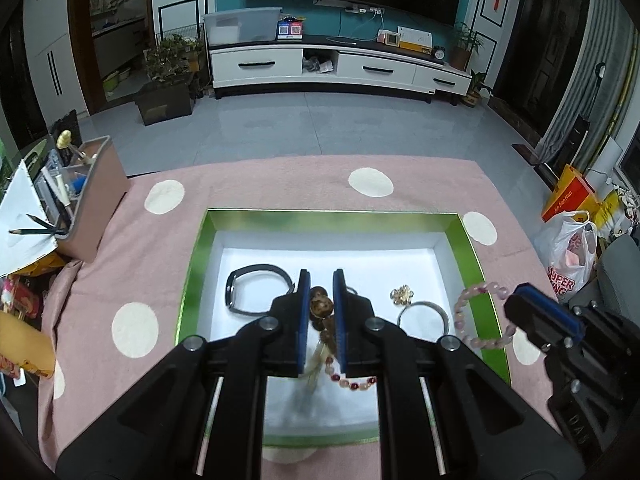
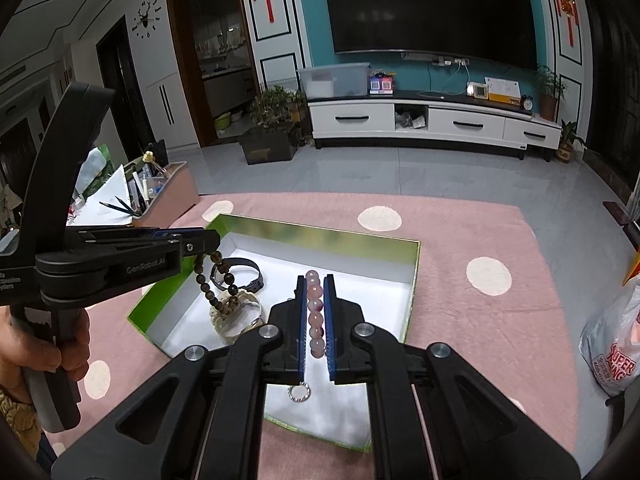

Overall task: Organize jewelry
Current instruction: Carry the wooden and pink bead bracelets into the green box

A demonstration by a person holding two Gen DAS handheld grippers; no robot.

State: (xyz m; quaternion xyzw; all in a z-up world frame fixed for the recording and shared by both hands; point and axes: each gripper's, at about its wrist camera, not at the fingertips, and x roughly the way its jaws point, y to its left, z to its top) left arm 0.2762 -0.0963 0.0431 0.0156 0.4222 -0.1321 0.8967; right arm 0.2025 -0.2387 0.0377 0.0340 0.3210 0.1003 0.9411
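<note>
Over the green-rimmed box, the left gripper pinches a brown bead string; the right gripper, above the box's right side, clamps a pink bead bracelet.

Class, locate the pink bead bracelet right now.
The pink bead bracelet is clamped in the right hand-held gripper, held over the right part of the green-rimmed box, right of the silver bangle.
</note>
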